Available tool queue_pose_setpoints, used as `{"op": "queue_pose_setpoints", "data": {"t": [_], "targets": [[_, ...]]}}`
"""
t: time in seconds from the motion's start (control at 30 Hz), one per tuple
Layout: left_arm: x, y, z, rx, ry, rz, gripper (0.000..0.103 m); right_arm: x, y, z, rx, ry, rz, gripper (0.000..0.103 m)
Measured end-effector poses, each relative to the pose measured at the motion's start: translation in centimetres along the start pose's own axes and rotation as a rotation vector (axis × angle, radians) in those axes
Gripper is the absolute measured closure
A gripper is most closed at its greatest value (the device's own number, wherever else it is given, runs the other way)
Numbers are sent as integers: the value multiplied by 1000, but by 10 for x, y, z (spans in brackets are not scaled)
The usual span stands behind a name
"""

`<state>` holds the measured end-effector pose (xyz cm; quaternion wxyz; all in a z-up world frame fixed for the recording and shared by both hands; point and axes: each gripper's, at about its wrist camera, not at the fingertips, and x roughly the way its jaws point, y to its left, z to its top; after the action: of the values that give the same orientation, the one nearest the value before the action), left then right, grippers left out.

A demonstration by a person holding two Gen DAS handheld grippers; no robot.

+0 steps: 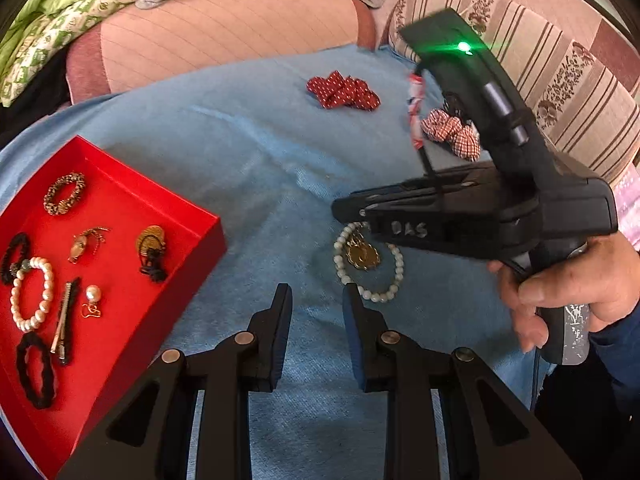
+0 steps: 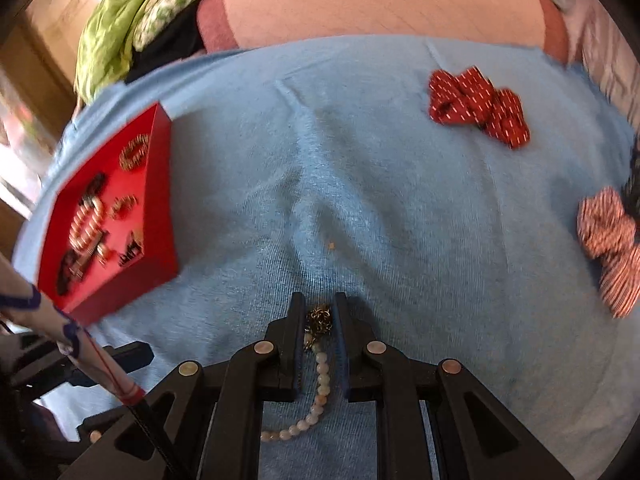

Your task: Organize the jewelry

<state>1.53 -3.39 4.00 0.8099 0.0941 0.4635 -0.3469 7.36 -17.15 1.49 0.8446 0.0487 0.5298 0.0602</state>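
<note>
At the right edge of the right wrist view, the checked scrunchie (image 2: 610, 240) is blurred and cut off. The right gripper (image 1: 352, 216) hides part of the bead bracelet (image 1: 370, 280).

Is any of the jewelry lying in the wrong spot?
Yes. A pearl bracelet with a gold pendant lies on the blue cloth, outside the red tray holding the other pieces. The right gripper is at it.
</note>
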Motion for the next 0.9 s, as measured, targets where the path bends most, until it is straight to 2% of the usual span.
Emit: {"op": "queue_pose_setpoints", "data": {"t": [0.1, 0.2, 0.4, 0.73, 0.9], "targets": [[4, -1, 2, -4, 9, -8, 78, -3, -1, 2, 7, 0, 11, 95], [7, -3, 5, -9, 15, -21, 77, -12, -9, 4, 67, -22, 100, 96], [22, -9, 12, -10, 31, -30, 73, -72, -18, 8, 91, -236, 239, 95], [45, -13, 27, -30, 40, -9, 67, -118, -37, 8, 144, -422, 325, 95], [57, -27, 29, 28, 48, 69, 68, -136, -41, 6, 153, -483, 326, 95]]}}
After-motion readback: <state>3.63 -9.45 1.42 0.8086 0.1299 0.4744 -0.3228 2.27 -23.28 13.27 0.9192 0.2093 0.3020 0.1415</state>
